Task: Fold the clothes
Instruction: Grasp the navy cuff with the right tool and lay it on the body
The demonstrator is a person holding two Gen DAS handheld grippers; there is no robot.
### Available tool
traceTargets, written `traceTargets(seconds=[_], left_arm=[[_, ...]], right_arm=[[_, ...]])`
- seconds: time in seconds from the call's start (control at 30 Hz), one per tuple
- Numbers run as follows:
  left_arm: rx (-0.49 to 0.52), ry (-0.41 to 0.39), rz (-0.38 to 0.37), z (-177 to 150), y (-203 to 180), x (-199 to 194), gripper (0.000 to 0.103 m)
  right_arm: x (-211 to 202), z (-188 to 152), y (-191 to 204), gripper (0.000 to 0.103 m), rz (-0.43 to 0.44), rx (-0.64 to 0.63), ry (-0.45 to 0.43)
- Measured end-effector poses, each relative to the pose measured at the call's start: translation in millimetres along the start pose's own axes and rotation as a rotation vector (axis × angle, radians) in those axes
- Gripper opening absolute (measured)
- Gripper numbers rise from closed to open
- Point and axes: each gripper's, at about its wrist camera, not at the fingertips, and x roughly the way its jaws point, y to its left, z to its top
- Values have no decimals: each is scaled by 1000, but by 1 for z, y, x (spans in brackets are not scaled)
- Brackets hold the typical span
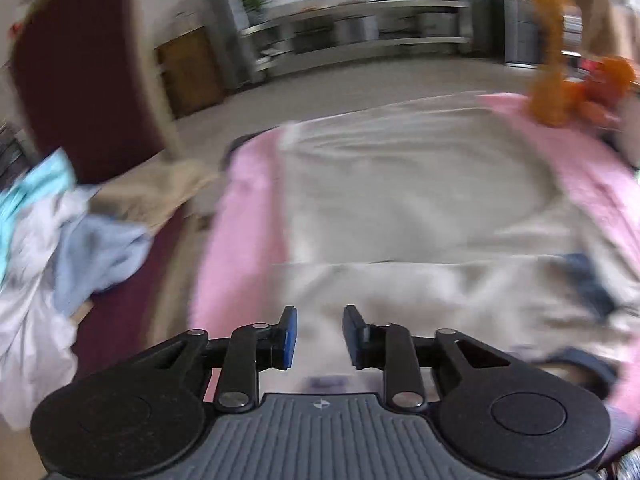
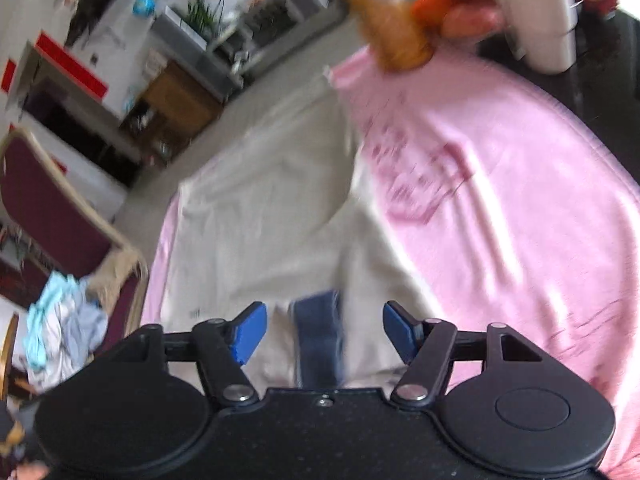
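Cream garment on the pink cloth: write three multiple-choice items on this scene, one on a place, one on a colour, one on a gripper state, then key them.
1. Where does the heap of unfolded pale blue, white and turquoise clothes lie?
A. on the maroon upholstered chair
B. on the pink cloth
C. on the floor

2. What colour is the trim band on the cream garment?
A. red
B. dark blue
C. green

3. How does the right gripper stand?
A. shut on the garment
B. shut on nothing
C. open above the garment

Key: 1 A, the heap of clothes rests on the maroon upholstered chair. 2 B, the dark blue trim band runs down the cream garment, which lies on the pink cloth. 3 C, the right gripper shows its blue pads wide apart with nothing between them.
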Motion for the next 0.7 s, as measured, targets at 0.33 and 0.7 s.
traceTargets(seconds=[0.33, 0.7], left_arm=[[0, 273, 91, -11, 10, 70, 14], [-251, 33, 155, -1, 39, 31, 31]], right_arm=[[52, -8, 6, 24, -134, -31, 157], [60, -22, 23, 31, -169, -145, 110]])
